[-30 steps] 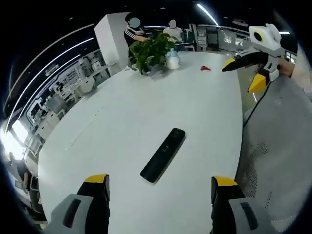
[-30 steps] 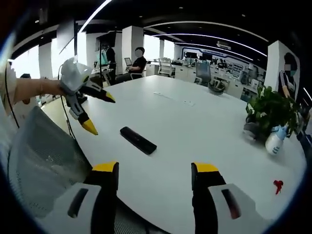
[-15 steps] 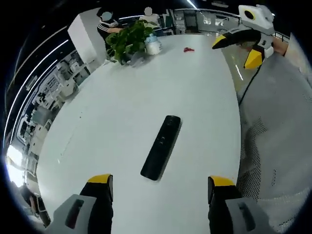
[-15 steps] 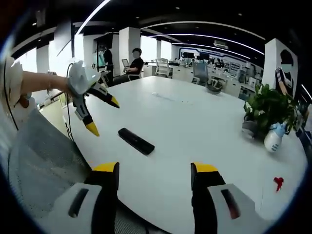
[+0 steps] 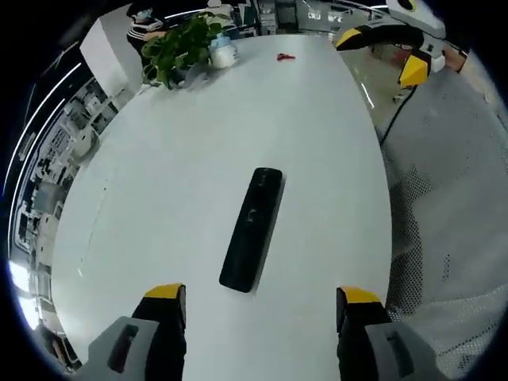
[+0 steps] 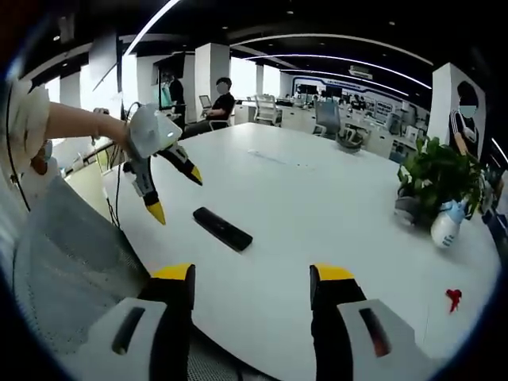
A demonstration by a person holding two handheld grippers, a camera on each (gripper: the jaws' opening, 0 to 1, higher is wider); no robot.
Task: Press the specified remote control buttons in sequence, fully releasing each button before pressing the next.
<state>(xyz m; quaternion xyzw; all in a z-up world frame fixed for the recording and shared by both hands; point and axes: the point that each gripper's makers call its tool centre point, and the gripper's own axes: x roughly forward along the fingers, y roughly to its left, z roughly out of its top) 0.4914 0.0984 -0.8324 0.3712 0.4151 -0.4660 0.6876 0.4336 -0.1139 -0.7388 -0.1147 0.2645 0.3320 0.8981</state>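
A black remote control (image 5: 252, 229) lies flat on a large white oval surface (image 5: 198, 143), near the edge closest to the person and lengthwise between the yellow-tipped jaws in the left gripper view. The left gripper (image 5: 259, 300) hovers above it with jaws spread apart, grasping nothing and not touching the remote. In the right gripper view the left gripper (image 6: 176, 193) hangs in the air just beside the remote (image 6: 223, 228), held by a hand. The right gripper (image 6: 248, 279) is also released and empty, well apart from the remote, near the surface's edge.

This looks like the approach before the first press; no button appears pressed yet. The next move likely calls for lowering one jaw tip onto the chosen button, pushing straight down, then lifting fully clear.

At the far end stand a potted plant (image 5: 176, 48), a white bottle (image 5: 222, 53) and a small red item (image 5: 286, 56). Small pale marks on the remote are too tiny to read; no brand or writing is legible
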